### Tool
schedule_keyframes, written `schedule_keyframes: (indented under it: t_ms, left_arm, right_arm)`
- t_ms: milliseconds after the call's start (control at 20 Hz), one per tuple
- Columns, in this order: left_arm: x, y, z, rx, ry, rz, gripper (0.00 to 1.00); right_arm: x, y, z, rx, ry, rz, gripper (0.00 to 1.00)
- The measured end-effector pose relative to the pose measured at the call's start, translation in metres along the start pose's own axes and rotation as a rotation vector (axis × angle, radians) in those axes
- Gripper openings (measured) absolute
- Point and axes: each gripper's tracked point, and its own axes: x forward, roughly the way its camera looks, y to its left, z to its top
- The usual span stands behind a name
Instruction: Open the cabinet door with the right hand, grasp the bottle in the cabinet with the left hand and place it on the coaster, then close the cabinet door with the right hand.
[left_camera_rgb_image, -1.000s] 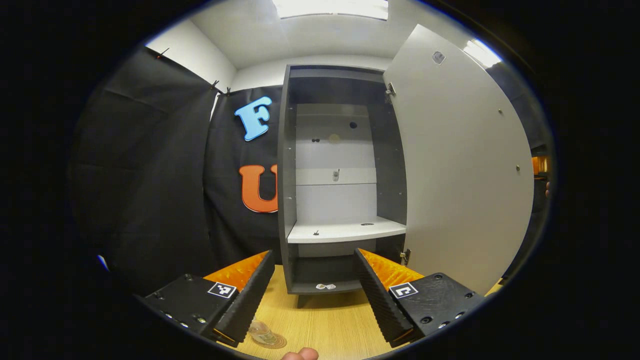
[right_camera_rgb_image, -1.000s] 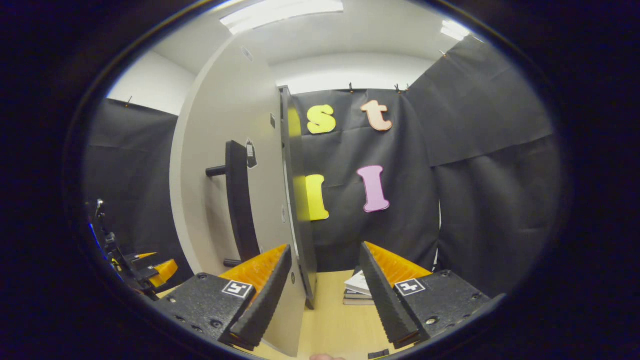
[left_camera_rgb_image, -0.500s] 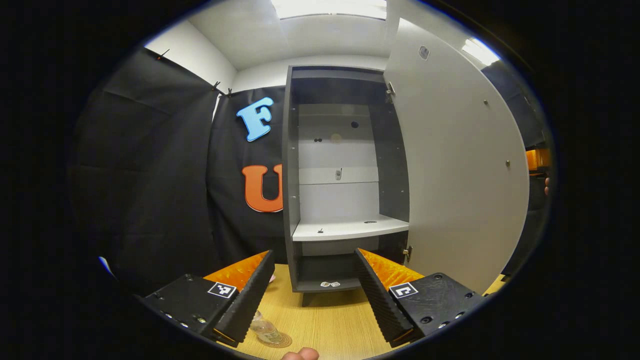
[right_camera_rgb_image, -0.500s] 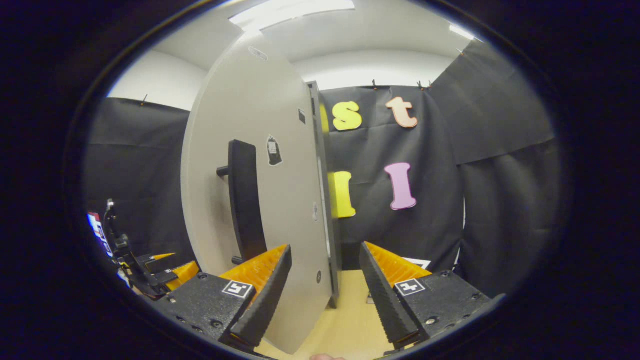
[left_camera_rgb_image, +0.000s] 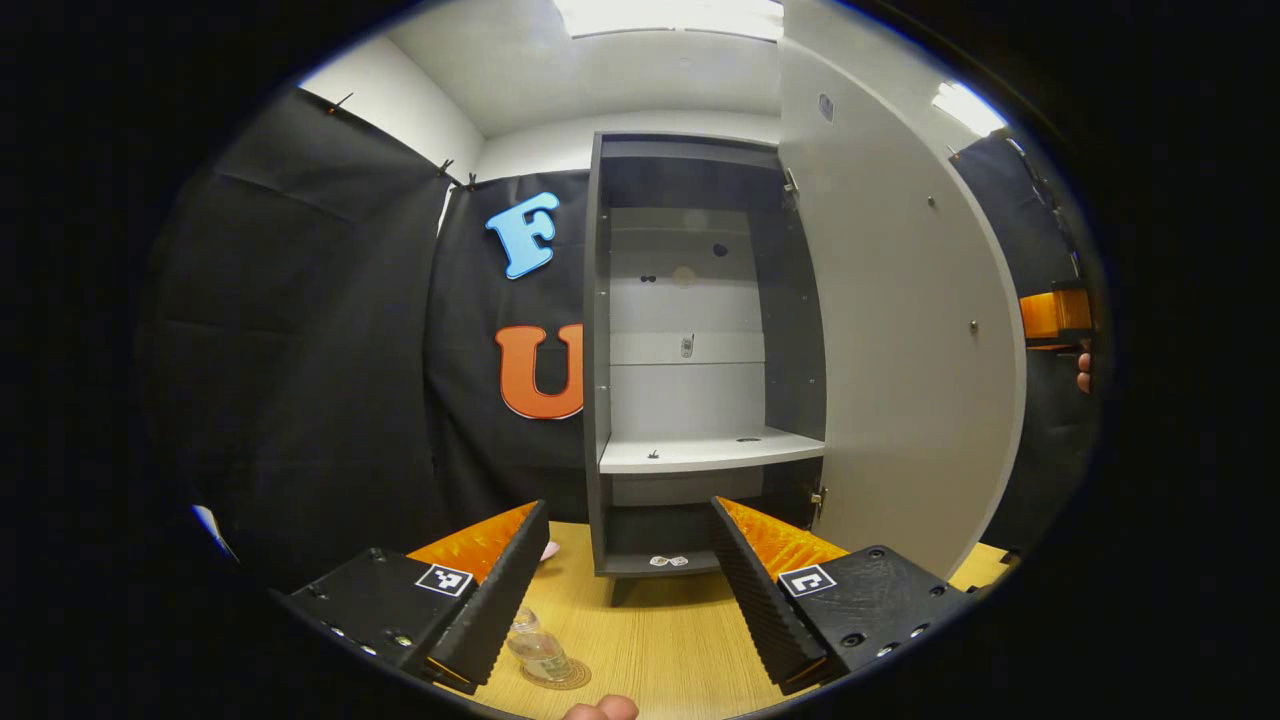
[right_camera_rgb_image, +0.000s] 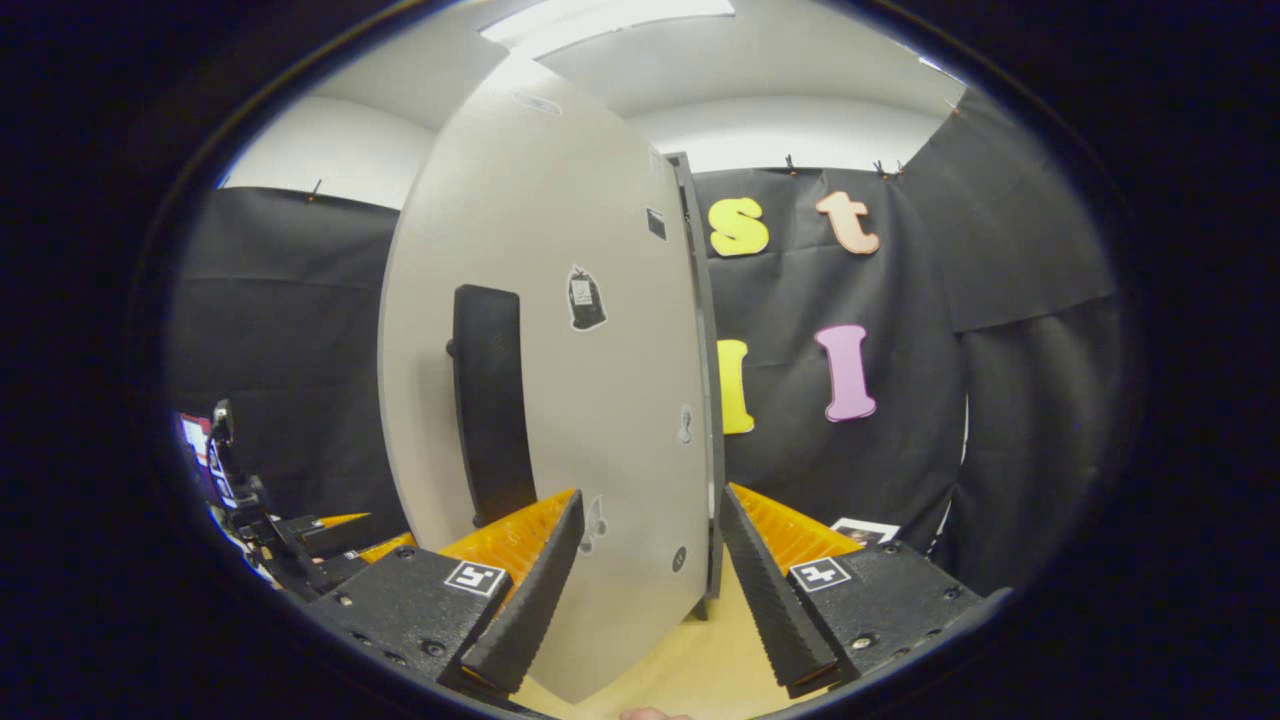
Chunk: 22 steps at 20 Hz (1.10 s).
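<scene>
My left gripper (left_camera_rgb_image: 620, 590) hangs released over the wooden table (left_camera_rgb_image: 660, 640), its two fingers spread wide with nothing between them. The bottle (left_camera_rgb_image: 535, 650), clear and small, stands on the round coaster (left_camera_rgb_image: 558, 676) on the table, just beside my left gripper's left finger. Ahead stands the cabinet (left_camera_rgb_image: 700, 350), its inside grey, its white shelf (left_camera_rgb_image: 710, 452) bare apart from small fittings. The cabinet door (left_camera_rgb_image: 900, 320) hangs partly open on the right. In the right gripper view, my right gripper (right_camera_rgb_image: 650, 590) is likewise released, fingers apart, with the lower edge of the door passing between them; I cannot tell whether either finger touches it. The door's dark vertical handle (right_camera_rgb_image: 490, 420) lies to the left of my fingers, ungrasped.
</scene>
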Motion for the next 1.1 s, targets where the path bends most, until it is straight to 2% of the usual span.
schedule_keyframes:
  t_ms: [550,800,850,1050,1100]
  left_arm:
    - [-0.007,0.025,-0.002,-0.018,-0.008,0.014,0.95]
    - [-0.003,0.036,-0.007,-0.029,-0.004,0.022,0.95]
    - [-0.004,0.039,-0.008,-0.031,-0.004,0.026,0.95]
    - [-0.002,0.050,-0.016,-0.039,0.007,0.038,0.95]
    - [-0.001,0.052,-0.017,-0.037,0.007,0.040,0.95]
  right_arm:
    - [0.041,0.057,0.006,-0.027,-0.001,0.106,0.89]
    - [0.079,0.097,0.003,-0.042,0.009,0.167,0.89]
    - [0.066,0.114,0.006,-0.048,0.013,0.178,0.89]
    - [0.113,0.152,0.003,-0.077,0.012,0.222,0.90]
    - [0.125,0.159,0.002,-0.089,0.006,0.221,0.87]
